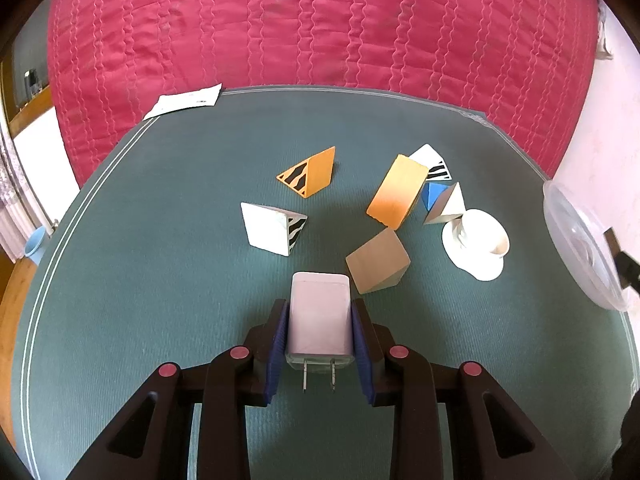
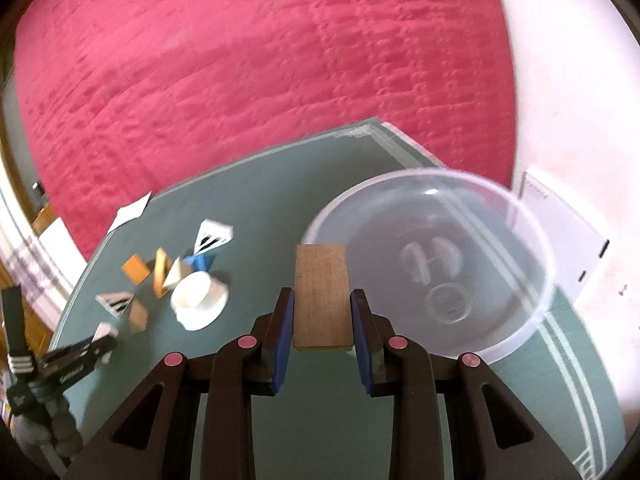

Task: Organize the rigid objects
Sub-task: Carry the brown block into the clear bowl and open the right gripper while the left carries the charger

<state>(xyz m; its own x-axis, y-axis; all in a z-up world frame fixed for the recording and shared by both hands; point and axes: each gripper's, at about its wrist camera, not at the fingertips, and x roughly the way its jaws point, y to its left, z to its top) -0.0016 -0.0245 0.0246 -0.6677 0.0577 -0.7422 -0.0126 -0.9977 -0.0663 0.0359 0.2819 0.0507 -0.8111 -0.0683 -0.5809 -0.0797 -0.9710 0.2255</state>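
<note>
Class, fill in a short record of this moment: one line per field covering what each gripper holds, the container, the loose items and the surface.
left gripper: shut on white plug adapter, prongs toward camera
right gripper: shut on brown wooden block
container: clear plastic bowl, right of the block
loose items: orange wedge, white cup on saucer, other blocks
surface: green mat

Red quilted bedspread (image 1: 320,24) beyond teal-topped table (image 1: 140,280)

Red quilt (image 1: 320,24), white paper (image 1: 185,101).
</note>
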